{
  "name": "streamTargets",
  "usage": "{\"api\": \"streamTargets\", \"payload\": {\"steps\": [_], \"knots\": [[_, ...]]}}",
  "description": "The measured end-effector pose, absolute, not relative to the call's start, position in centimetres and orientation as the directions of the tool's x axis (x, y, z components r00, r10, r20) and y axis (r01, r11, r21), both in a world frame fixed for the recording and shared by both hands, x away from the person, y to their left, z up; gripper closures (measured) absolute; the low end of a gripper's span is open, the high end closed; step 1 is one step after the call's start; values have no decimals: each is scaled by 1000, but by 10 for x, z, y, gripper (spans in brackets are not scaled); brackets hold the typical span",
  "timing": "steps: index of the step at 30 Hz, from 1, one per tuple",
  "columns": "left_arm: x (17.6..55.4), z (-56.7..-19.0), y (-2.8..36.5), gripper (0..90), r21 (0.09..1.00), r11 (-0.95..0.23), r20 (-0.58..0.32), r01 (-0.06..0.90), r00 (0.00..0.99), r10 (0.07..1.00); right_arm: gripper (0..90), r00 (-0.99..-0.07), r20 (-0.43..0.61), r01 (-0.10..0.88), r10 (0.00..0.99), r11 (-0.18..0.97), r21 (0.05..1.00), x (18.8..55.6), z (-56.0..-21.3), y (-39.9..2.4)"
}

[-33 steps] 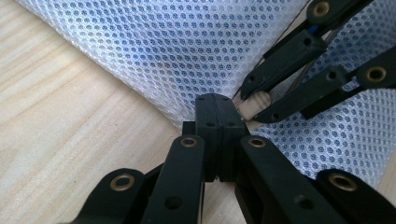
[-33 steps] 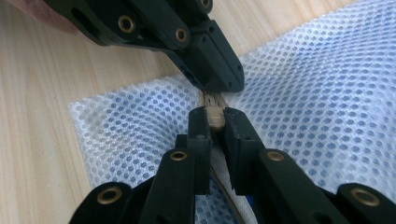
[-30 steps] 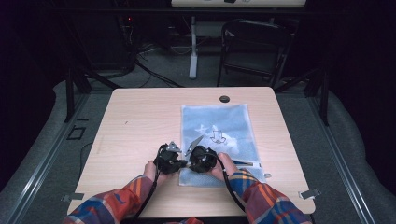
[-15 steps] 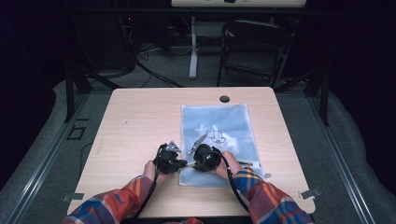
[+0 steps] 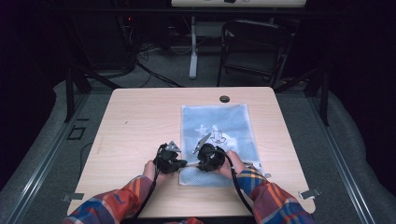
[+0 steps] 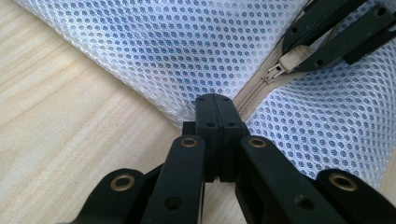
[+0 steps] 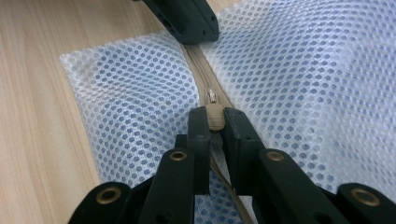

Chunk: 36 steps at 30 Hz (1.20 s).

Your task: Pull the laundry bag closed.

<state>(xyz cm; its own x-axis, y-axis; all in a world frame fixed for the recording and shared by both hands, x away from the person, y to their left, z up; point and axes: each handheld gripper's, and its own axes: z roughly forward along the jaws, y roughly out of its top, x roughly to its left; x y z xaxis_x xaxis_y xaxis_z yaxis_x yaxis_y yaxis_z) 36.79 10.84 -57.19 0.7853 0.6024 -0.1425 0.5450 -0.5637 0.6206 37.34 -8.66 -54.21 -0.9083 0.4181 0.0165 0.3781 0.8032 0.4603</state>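
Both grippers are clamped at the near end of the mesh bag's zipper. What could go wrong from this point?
1. The left gripper pinches only the thin corner of the mesh bag; a pull could slip it free or tear the mesh.
2. The right gripper grips just the small zipper tab, which might slip out.
3. The bag lies loose on the table, so it may slide or bunch and jam the zipper.

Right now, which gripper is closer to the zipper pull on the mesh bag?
Right. The right gripper clamps the zipper pull; the left gripper pinches the mesh bag at the zipper's end.
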Motion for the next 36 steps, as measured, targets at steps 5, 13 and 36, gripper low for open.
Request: {"api": "streamTargets", "payload": {"steps": [5,13,36], "knots": [[369,-572,109,900,623,-559,-151,547,786,600,820,-907,17,381,420,803,458,373,-541,-90],[368,-573,109,900,630,-556,-149,543,786,600,819,-907,22,383,420,803,456,373,-542,-90],[355,-571,104,900,608,-634,-198,477,865,461,819,-904,18,390,428,804,449,372,-543,-89]]}}
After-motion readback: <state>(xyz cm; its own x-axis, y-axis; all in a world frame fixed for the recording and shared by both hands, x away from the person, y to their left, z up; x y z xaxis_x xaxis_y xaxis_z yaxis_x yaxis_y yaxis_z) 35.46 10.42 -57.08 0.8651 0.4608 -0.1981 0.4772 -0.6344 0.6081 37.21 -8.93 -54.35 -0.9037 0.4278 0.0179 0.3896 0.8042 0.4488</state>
